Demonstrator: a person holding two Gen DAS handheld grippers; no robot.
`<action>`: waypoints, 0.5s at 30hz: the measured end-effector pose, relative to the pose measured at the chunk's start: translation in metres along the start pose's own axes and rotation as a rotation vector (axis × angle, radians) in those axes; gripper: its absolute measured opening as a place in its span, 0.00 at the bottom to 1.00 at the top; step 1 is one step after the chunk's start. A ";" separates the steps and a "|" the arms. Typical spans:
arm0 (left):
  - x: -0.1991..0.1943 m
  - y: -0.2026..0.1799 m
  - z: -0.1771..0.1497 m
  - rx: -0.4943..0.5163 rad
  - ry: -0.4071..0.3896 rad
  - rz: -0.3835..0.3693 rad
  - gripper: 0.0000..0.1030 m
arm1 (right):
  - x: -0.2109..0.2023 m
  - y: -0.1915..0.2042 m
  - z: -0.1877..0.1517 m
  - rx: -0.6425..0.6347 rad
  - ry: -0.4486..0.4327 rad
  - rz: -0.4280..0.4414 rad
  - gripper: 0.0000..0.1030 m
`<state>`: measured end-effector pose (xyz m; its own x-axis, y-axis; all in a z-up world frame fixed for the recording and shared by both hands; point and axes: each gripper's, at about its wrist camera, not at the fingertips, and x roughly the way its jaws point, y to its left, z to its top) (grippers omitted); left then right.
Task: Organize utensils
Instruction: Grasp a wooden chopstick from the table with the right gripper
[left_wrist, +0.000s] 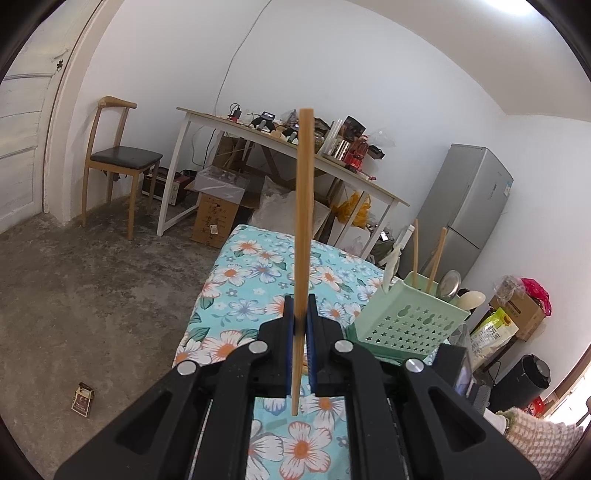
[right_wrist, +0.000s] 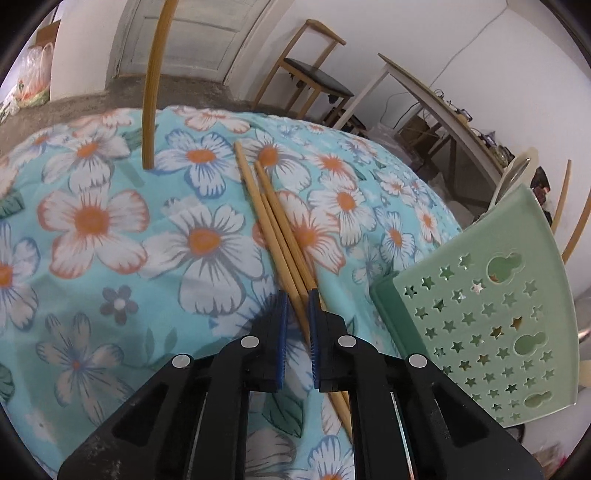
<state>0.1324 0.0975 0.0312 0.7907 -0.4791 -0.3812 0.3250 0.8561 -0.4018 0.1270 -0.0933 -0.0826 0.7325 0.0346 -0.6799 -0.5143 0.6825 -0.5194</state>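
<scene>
My left gripper (left_wrist: 300, 308) is shut on a wooden chopstick (left_wrist: 304, 206) that stands upright between its blue pads. That same held chopstick (right_wrist: 152, 92) shows at the upper left of the right wrist view, its lower tip just above the cloth. A few more chopsticks (right_wrist: 271, 218) lie side by side on the floral tablecloth (right_wrist: 92, 221). My right gripper (right_wrist: 298, 306) is low over their near ends, its jaws closed narrowly on one chopstick that crosses the gap at a slant. A green perforated utensil holder (right_wrist: 491, 332) stands to the right.
The green holder (left_wrist: 410, 325) has chopsticks and spoons standing in it, at the table's right side. Beyond the table edge are concrete floor, a wooden chair (left_wrist: 114, 162), a cluttered white desk (left_wrist: 280, 147), boxes and a grey fridge (left_wrist: 469, 210).
</scene>
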 end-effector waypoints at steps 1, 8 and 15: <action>0.000 0.001 0.000 -0.003 0.001 0.000 0.05 | -0.003 -0.002 0.000 0.006 -0.002 0.002 0.07; 0.001 -0.002 -0.002 -0.006 0.006 -0.018 0.05 | -0.043 -0.019 -0.013 0.124 -0.014 0.029 0.04; -0.006 -0.011 0.000 -0.003 -0.008 -0.055 0.05 | -0.119 -0.075 -0.047 0.548 -0.053 0.234 0.04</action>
<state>0.1236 0.0910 0.0382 0.7755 -0.5241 -0.3519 0.3668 0.8278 -0.4246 0.0576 -0.1830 0.0130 0.6562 0.2564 -0.7097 -0.3699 0.9291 -0.0064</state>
